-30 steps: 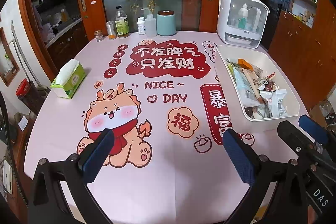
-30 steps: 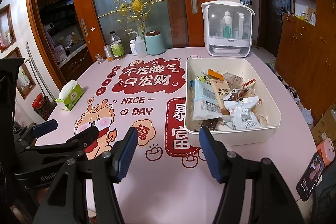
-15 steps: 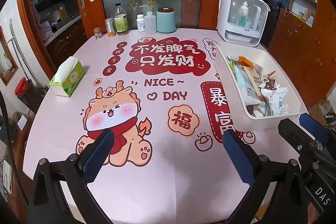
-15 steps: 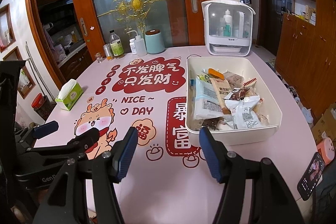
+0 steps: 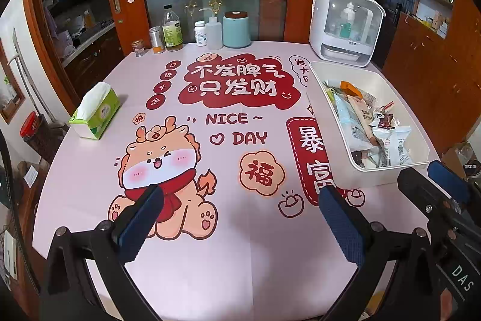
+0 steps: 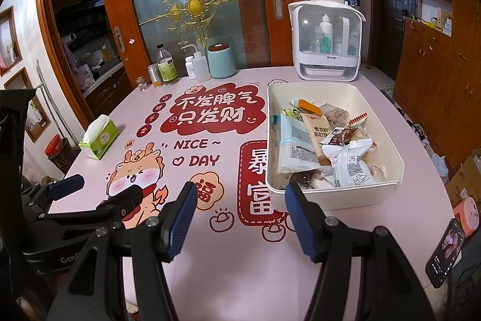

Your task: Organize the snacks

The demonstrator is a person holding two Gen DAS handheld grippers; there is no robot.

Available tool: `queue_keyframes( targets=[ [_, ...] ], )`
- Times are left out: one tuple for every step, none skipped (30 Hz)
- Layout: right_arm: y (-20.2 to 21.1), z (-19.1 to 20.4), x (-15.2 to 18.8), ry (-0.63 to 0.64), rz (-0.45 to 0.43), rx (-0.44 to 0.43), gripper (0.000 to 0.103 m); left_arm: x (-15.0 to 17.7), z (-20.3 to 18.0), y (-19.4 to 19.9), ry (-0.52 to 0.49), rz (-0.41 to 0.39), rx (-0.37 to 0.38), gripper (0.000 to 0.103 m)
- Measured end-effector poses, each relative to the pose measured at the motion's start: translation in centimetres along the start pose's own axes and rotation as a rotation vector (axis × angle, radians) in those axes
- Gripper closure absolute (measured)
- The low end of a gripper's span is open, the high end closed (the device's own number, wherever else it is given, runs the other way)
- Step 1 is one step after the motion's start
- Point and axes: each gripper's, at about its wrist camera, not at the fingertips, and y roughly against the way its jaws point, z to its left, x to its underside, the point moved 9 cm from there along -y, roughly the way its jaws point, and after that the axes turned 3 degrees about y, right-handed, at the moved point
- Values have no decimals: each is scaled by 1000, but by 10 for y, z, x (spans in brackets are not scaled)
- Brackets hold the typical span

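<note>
Snacks (image 6: 324, 146) lie heaped in a white bin (image 6: 336, 196) on the right side of the tabletop (image 6: 240, 266), just beyond the right claw (image 6: 239, 215). That claw hangs with its jaws partly apart and nothing between them; the left claw (image 5: 237, 223) gapes wider over the cartoon print, also empty. Neither touches the bin.

The packets overlap loosely, so a grab at one wrapper may well drag a neighbour out with it, or the slick foil could slip from the pads. A low approach risks catching the bin's near wall and shoving the light bin across the smooth cloth.

The right view looks down into the bin and shows the packets plainly, along with a phone (image 6: 445, 254) at the tabletop's edge; it also catches the left claw from the side. The left view sees the bin only at an angle, but shows more of the tissue pack (image 5: 96, 113) and the open space left of the bin.
</note>
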Motion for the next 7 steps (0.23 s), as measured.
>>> queue_keyframes(
  targets=[
    [0, 0, 0, 0, 1, 1, 42, 0, 0, 0, 0, 0, -1, 1],
    [-1, 0, 0, -1, 2, 1, 42, 0, 0, 0, 0, 0, -1, 1],
    [-1, 0, 0, 0, 3, 2, 42, 0, 0, 0, 1, 1, -1, 1],
    [-1, 0, 0, -1, 4, 1, 42, 0, -1, 0, 1, 2, -1, 1],
    [-1, 0, 0, -1, 4, 1, 42, 0, -1, 0, 1, 2, -1, 1],
    [-2, 1, 0, -2, 5, 1, 42, 0, -1, 0, 2, 3, -1, 1],
    [-1, 0, 0, -2, 4, 0, 42, 2, -1, -1, 1, 5, -2, 1]
  ],
)
